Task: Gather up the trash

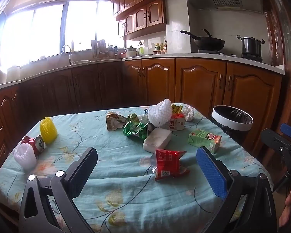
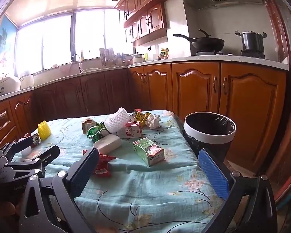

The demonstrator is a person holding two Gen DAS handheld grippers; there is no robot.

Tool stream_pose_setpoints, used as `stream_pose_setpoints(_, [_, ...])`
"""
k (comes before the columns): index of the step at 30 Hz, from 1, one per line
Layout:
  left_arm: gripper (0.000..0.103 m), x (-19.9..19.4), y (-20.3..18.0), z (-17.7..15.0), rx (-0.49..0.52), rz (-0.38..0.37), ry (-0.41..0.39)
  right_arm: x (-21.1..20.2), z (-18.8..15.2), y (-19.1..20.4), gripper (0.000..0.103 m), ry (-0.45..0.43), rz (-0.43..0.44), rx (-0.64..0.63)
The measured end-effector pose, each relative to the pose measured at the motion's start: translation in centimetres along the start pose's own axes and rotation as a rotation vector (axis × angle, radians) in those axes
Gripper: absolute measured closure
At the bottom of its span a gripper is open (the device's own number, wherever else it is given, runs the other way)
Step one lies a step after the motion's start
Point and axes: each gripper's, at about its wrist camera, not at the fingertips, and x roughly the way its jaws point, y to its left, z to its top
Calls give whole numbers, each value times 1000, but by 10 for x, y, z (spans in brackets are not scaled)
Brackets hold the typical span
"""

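Both hand-held grippers, left (image 1: 146, 169) and right (image 2: 148, 171), hover wide open and empty over the desk's (image 1: 126, 190) bare near edge. The trash lies mid-desk: a red wrapper (image 1: 168, 164) nearest, a green carton (image 2: 148, 151) towards the right edge. The bin (image 2: 210, 129) stands just off the far right corner.

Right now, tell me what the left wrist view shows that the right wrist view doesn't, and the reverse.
Only the left wrist view: the white foam net beside the red can in full, and the whole red snack packet.

Only the right wrist view: rice cookers on the far counter, and the left claw from the side, open.

Both: the teal tablecloth, yellow foam net, green carton, "1928" carton, white-rimmed bin, wok and pot.
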Motion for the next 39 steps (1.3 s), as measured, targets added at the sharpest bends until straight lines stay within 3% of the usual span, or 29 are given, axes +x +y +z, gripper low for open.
stream_pose_setpoints(39, [1, 7, 5, -2, -1, -15, 12, 5, -5, 4, 0, 12, 36, 16])
